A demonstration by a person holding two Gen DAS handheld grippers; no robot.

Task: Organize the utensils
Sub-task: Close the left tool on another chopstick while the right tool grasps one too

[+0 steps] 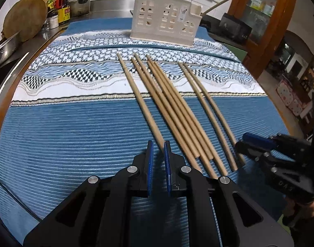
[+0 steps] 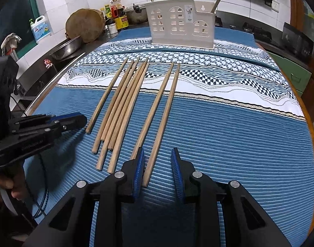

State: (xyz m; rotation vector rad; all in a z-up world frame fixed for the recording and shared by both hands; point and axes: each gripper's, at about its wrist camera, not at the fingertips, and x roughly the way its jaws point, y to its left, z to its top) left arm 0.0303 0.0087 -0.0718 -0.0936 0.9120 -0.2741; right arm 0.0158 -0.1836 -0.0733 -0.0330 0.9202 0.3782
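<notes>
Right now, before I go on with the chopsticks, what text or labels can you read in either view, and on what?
None reads clearly.
Left gripper: pale lettering along its body, blurred.
Right gripper: embossed letters on its body, not legible.
Yellow-labelled bottle: red characters, too small.
Detergent jug: printed label, blurred.
Utensil holder: small sticker, a figure and tiny print, unreadable.

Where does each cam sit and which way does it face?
Left wrist: on the left gripper, angled down the blue woven cloth at the wooden chopsticks and white plastic cutout holder; right gripper enters at right.
Right wrist: on the right gripper, same heading; one chopstick lies between its fingers; left gripper and hand at left.
Shared: cloth, chopsticks, holder.
</notes>
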